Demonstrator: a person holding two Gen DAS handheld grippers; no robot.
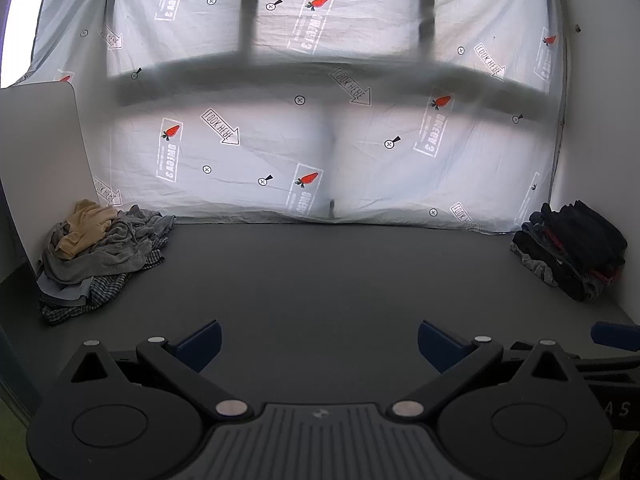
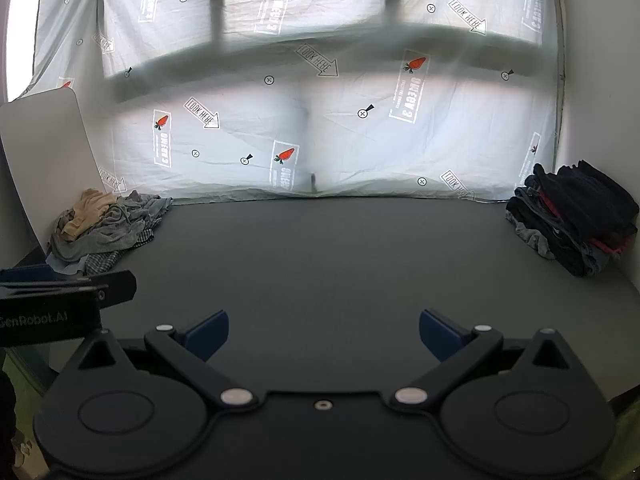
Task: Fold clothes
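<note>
A loose heap of unfolded clothes, grey and checked with a tan piece on top, lies at the back left of the dark table. A stack of folded dark clothes with red trim sits at the back right. My left gripper stands open over the table's near edge, nothing between its blue fingers. My right gripper is open too and holds nothing. The left gripper's body shows at the left of the right wrist view, and a blue tip of the right gripper at the right of the left wrist view.
A pale sheet printed with carrots and arrows hangs behind the table. A white panel stands at the left beside the heap, and a white wall closes the right side.
</note>
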